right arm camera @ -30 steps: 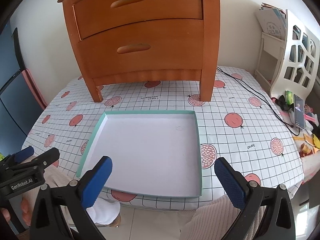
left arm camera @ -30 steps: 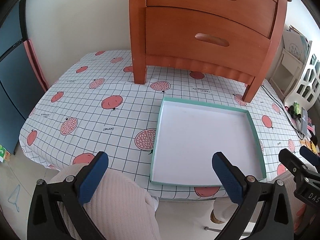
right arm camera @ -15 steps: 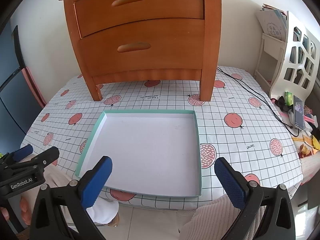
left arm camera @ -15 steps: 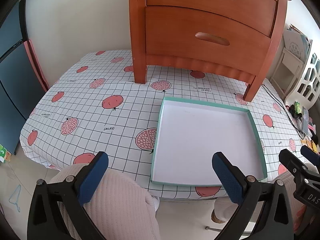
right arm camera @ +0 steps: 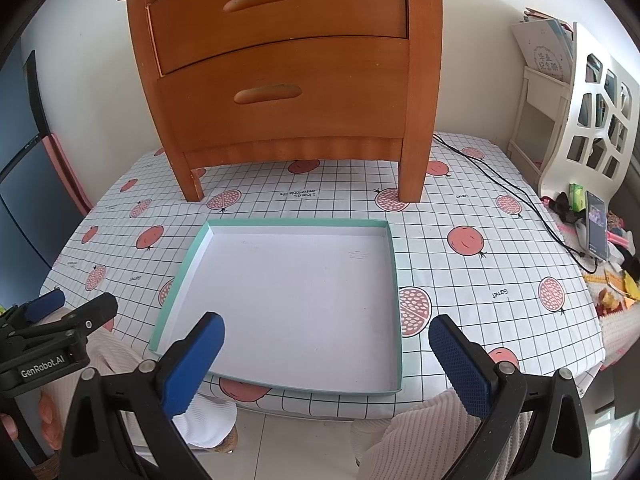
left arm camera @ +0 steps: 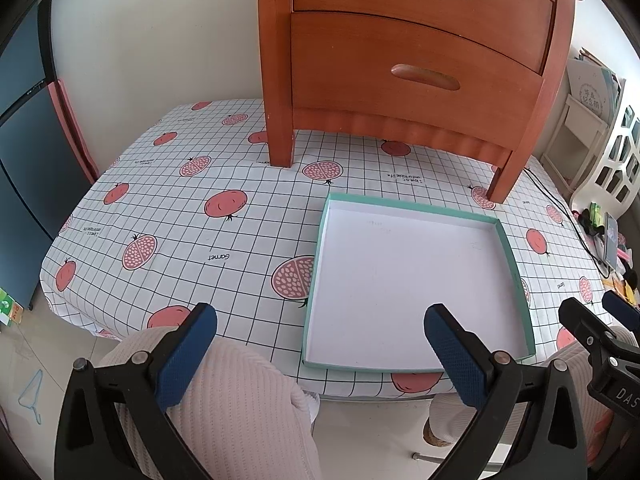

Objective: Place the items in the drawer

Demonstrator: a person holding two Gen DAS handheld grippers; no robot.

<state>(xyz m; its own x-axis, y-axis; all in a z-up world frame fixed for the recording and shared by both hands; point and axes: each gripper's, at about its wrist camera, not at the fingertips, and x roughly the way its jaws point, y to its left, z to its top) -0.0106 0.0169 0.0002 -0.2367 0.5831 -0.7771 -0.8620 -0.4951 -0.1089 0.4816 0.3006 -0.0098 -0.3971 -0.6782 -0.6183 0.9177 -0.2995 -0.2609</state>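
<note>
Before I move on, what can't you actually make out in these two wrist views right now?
- Drawer interiors: both drawers of the nightstand are shut in both views.
- Nightstand top: cut off by the upper edge.
- Phone screen: too small, right wrist view.
- Items to stow: none visible; the tray is empty.

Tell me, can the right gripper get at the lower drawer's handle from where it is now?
Probably yes. The right gripper is open and empty, and only the empty shallow tray lies between it and the lower drawer handle, which faces it unobstructed.

Pomegranate-print checked tablecloth [left arm camera: 192,216] under a wooden nightstand [left arm camera: 416,60], shallow teal-rimmed tray [left arm camera: 325,224], black cable [right arm camera: 516,196].
</note>
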